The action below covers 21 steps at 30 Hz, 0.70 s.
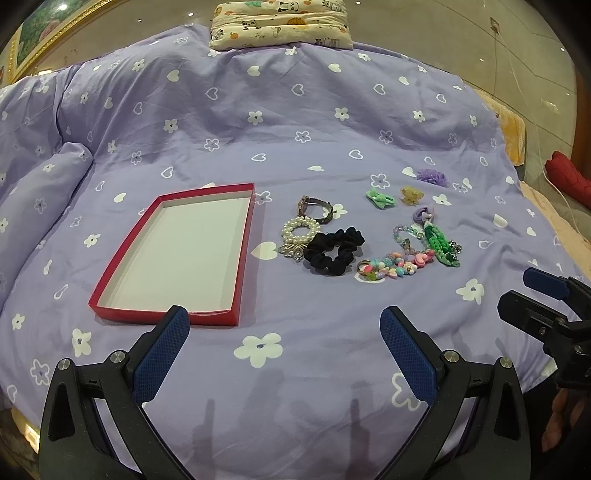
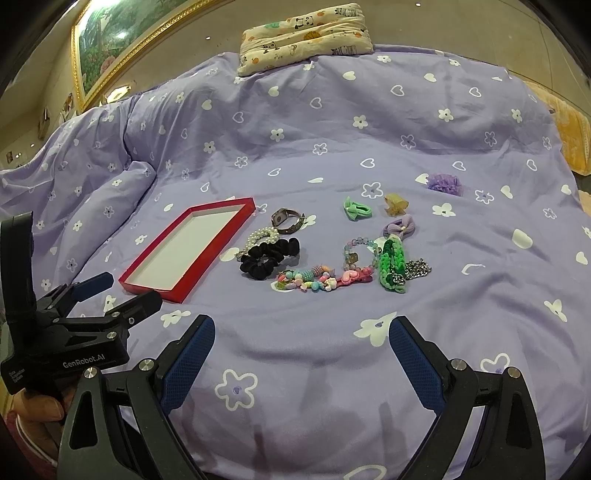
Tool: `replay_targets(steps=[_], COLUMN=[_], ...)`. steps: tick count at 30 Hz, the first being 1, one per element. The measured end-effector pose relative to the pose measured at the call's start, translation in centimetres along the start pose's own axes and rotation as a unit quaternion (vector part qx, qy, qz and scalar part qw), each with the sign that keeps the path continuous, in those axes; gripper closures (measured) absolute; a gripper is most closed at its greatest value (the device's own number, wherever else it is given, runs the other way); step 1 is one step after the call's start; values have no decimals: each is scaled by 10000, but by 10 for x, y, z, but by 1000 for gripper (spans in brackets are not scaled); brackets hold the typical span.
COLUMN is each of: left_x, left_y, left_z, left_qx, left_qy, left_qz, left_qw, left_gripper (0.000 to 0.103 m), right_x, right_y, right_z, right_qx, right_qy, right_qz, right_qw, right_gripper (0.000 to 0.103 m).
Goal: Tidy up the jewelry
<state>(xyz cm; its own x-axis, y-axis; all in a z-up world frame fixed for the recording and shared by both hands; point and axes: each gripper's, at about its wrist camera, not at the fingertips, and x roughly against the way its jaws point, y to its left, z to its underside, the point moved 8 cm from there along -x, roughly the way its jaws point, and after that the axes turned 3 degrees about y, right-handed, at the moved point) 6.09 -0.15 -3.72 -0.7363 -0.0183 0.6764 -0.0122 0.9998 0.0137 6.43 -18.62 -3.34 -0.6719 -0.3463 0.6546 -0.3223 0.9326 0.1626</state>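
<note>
The left gripper [image 1: 284,332] and right gripper [image 2: 301,341] are hovering wide apart, gripping nothing; the silver chain [image 2: 417,269] is lying half-hidden behind the green braided band [image 2: 393,266].

A purple quilt [image 1: 258,122] with white flowers and hearts covers the bed. A cartoon-print pillow [image 1: 280,24] lies at its far edge; a gold-framed painting [image 2: 122,40] hangs far left.

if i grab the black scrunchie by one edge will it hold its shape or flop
The black scrunchie looks like gathered soft fabric, so it will probably droop and fold rather than stay a ring. It seems light and should squash easily between the pads. Its edge touches the pearl bracelet, so lifting may nudge that piece.
</note>
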Motion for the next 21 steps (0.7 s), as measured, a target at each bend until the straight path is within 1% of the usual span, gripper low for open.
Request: replay_targets(steps=[10,21], left_x=[-6,-17], left_y=[-2,-1], left_z=[1,2], left_qx=[-23,-7], left_qy=[42,145], left_qz=[17,77], left_qw=[10000,9999], left_gripper=[0,0], right_x=[-1,-12], right_y=[0,-6], right_z=[0,0], right_qx=[-6,-76], right_qy=[9,115], right_qz=[-2,-65], right_qw=[10000,9999], right_gripper=[6,7])
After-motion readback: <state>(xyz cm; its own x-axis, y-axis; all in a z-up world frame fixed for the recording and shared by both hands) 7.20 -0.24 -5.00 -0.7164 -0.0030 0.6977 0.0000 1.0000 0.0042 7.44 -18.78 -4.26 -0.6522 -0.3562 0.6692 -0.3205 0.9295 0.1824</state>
